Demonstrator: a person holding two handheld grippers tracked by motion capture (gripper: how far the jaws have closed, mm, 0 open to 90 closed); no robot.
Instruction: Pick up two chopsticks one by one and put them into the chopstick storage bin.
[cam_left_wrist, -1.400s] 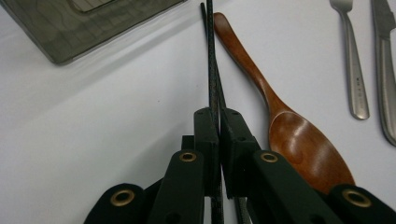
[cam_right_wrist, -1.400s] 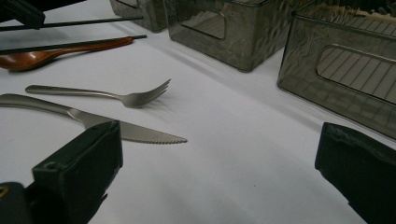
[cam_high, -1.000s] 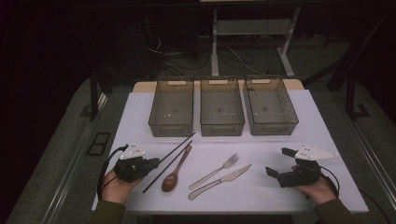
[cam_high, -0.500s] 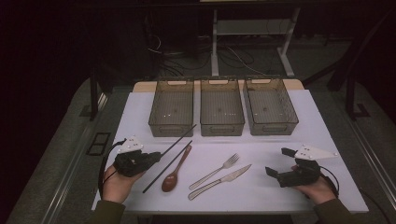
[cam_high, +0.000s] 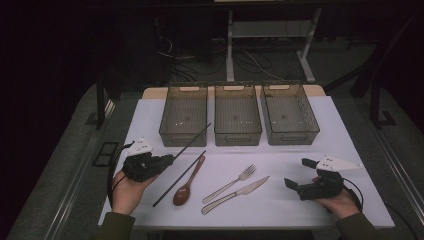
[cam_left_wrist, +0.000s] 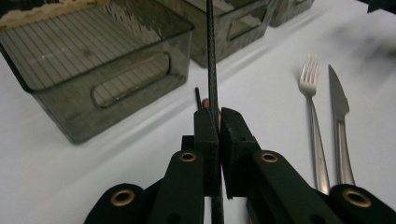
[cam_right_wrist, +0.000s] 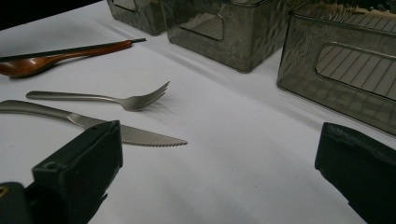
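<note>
High view: the left gripper (cam_high: 167, 161) lies near the counter's (cam_high: 300, 210) left edge, borne by the person's left hand (cam_high: 127, 187), whose forearm enters from the counter's near edge. This gripper points toward the counter's far right, its grey three-cornered plate uppermost. Its jaws are clenched on one black chopstick (cam_high: 192, 137), which rises slantwise from the jaws toward the near wall of the left bin (cam_high: 184, 120). A second chopstick (cam_high: 179, 179) rests on the counter, running from near the left-front corner obliquely toward the bins, just beside a brown wooden spoon (cam_high: 187, 186).

Left gripper view: the two black jaws meet around the held chopstick (cam_left_wrist: 211, 70), which passes straight up between the pads, with the left bin (cam_left_wrist: 93, 60) to its left and a fork (cam_left_wrist: 312, 112) and a knife (cam_left_wrist: 340, 121) lying on the counter to its right.

High view: the right gripper (cam_high: 300, 176) is held low near the counter's right-front corner by the right hand (cam_high: 340, 202), pointing toward the counter's left.

Right gripper view: the jaws stand wide apart and released, with nothing between them; the knife (cam_right_wrist: 93, 125), the fork (cam_right_wrist: 112, 99) and the spoon (cam_right_wrist: 56, 58) lie ahead of them. Three bins stand in a row along the far edge, the middle bin (cam_high: 237, 115) and the right bin (cam_high: 289, 114) alongside the left one.
</note>
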